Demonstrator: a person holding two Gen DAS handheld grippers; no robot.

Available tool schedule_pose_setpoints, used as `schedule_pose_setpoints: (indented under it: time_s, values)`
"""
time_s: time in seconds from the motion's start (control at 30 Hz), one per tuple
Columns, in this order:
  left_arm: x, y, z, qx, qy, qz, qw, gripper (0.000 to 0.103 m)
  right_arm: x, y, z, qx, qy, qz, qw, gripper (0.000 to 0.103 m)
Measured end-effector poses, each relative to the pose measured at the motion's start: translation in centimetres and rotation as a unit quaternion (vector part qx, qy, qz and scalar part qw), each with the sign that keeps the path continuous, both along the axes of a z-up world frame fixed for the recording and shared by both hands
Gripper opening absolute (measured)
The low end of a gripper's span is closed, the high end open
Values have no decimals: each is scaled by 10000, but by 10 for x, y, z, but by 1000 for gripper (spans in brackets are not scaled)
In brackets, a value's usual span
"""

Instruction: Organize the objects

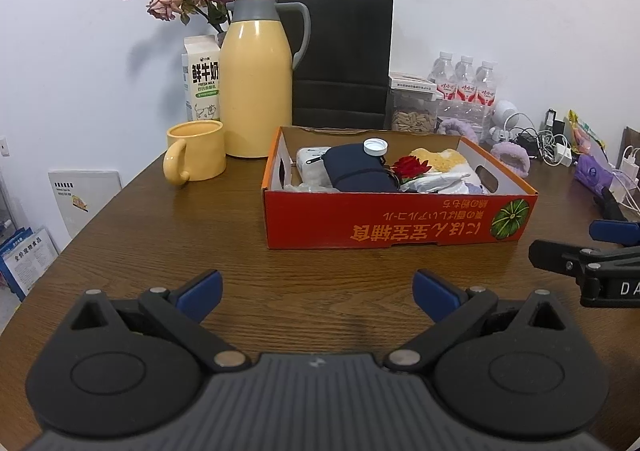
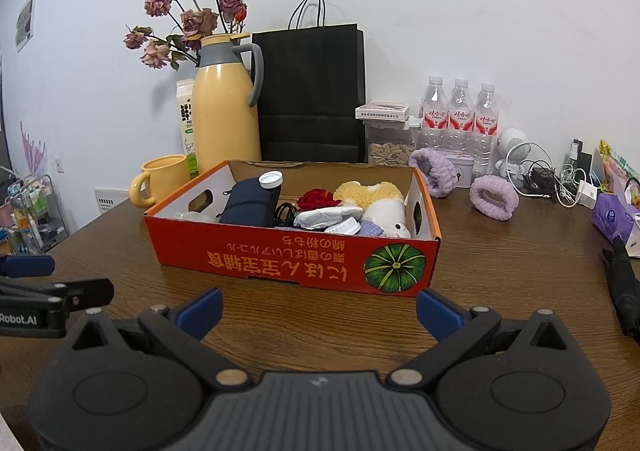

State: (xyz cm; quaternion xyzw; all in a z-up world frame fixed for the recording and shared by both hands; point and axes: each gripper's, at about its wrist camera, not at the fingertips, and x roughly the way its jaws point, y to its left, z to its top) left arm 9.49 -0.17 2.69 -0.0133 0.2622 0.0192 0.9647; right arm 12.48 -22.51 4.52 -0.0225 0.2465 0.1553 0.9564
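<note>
An orange cardboard box (image 1: 376, 223) (image 2: 280, 263) stands on the brown wooden table. It holds a dark blue pouch (image 1: 356, 169) (image 2: 250, 203), a white bottle cap (image 1: 375, 147) (image 2: 271, 180), a red rose (image 1: 410, 166) (image 2: 318, 199), a plush toy (image 2: 380, 199) and other small items. My left gripper (image 1: 318, 293) is open and empty, over the table in front of the box. My right gripper (image 2: 319, 311) is open and empty, just in front of the box. Each gripper shows at the edge of the other's view.
A yellow thermos (image 1: 256, 79) (image 2: 226, 107), yellow mug (image 1: 196, 157) (image 2: 158, 179), milk carton (image 1: 202, 79), dried roses and a black paper bag (image 1: 344, 59) (image 2: 312, 91) stand behind the box. Water bottles (image 2: 460, 115), purple wristbands (image 2: 492, 197), cables and a purple tissue pack (image 2: 612, 217) lie at right.
</note>
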Motion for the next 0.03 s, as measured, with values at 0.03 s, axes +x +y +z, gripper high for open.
schedule_pose_setpoints:
  time_s: [0.03]
  values:
    - [0,0,0,2,3,-8,10000,103,0,0,0,1,2,0,10000,103]
